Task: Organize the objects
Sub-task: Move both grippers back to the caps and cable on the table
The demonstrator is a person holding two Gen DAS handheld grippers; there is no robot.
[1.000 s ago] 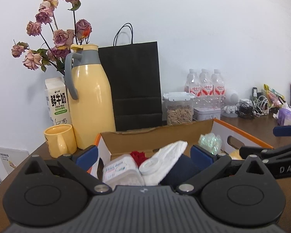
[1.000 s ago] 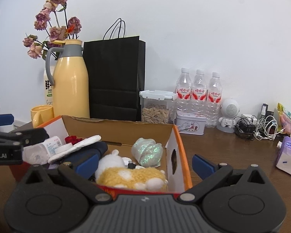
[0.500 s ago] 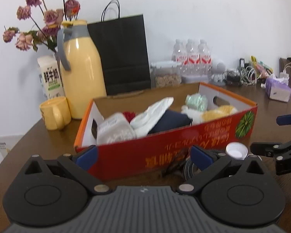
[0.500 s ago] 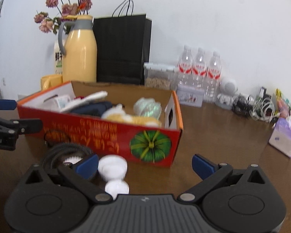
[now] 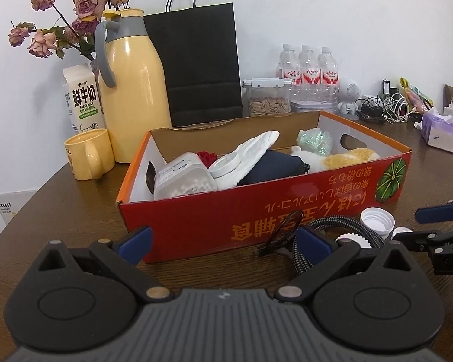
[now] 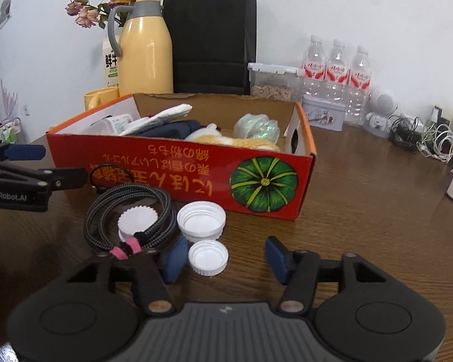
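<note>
Right gripper (image 6: 223, 258) is where we begin: its jaws have just been narrowing and now stand partly spread, with a small white cap (image 6: 208, 257) lying on the desk (image 6: 362, 211) just inside the left finger, apparently untouched by either pad. Just beyond it rests a larger white lid (image 6: 201, 221), open side up, and to its left a coiled braided cable (image 6: 130, 211) lies around a ribbed white lid (image 6: 137, 220). We judge the task well under way. The red cardboard box (image 6: 178, 178) already holds a clear plastic container (image 5: 182, 179), a white cloth (image 5: 250, 154), a dark pouch (image 5: 271, 166), a plush toy (image 5: 344, 158) and an iridescent bundle (image 5: 314, 141). What remains, in our reading, are the caps and the cable in front of the box. Left gripper (image 5: 223, 241) is spread wide and empty, low over the desk before the box, with the cable just beside its right finger.
</note>
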